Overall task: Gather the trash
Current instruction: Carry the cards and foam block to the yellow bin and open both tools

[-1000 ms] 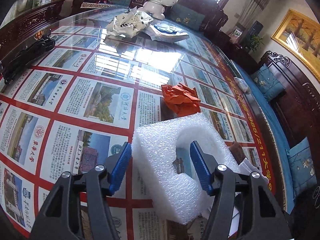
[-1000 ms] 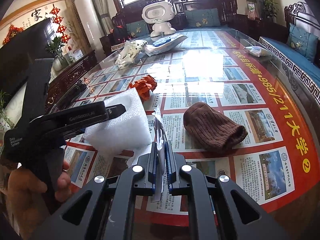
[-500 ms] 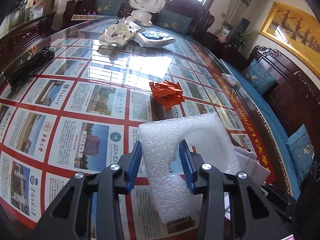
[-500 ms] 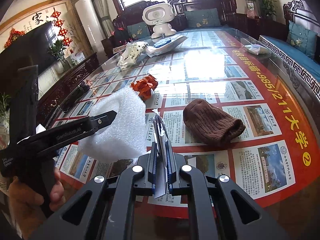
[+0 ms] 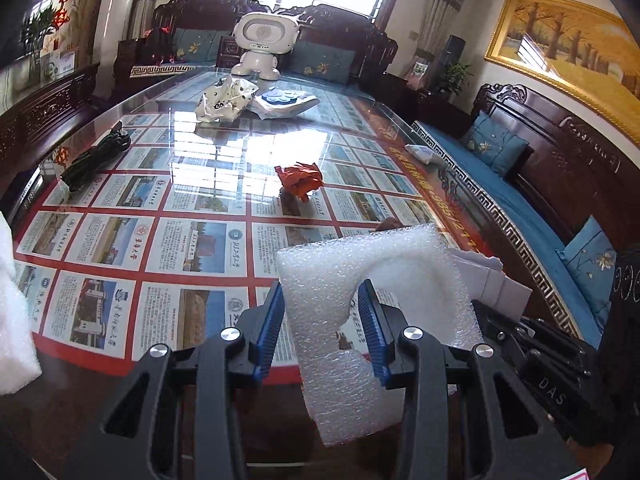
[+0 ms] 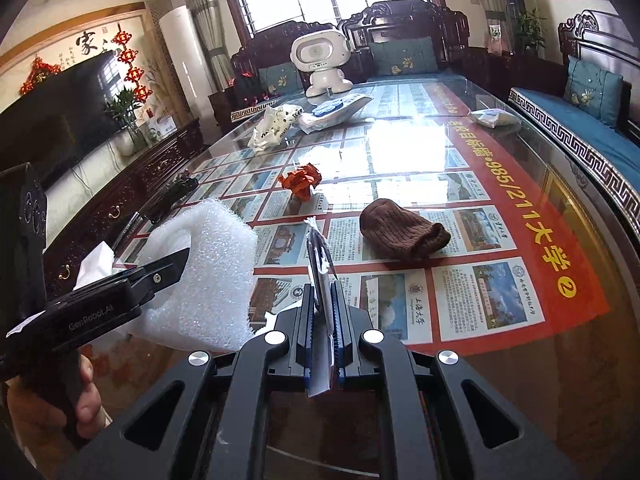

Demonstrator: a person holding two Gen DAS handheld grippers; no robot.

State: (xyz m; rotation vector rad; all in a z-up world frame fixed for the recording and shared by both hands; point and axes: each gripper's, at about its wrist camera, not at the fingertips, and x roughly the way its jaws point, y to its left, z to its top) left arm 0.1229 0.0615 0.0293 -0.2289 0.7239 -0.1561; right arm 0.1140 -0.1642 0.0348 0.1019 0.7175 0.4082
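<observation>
My left gripper is shut on a white foam packing piece and holds it above the near table edge; it also shows in the right wrist view. My right gripper is shut on a thin flat plastic wrapper that stands upright between the fingers. A crumpled orange paper lies mid-table, also in the right wrist view. A crumpled white printed bag and a white-blue packet lie at the far end.
A brown knit hat lies on the glass table right of centre. A white robot figure stands at the far end. A black cable bundle lies left. A small white packet sits near the right edge. Sofas surround the table.
My left gripper closed on the foam piece and pulled back, lifting it off the table toward the near edge. My right gripper pulled back slightly, still holding the wrapper.
</observation>
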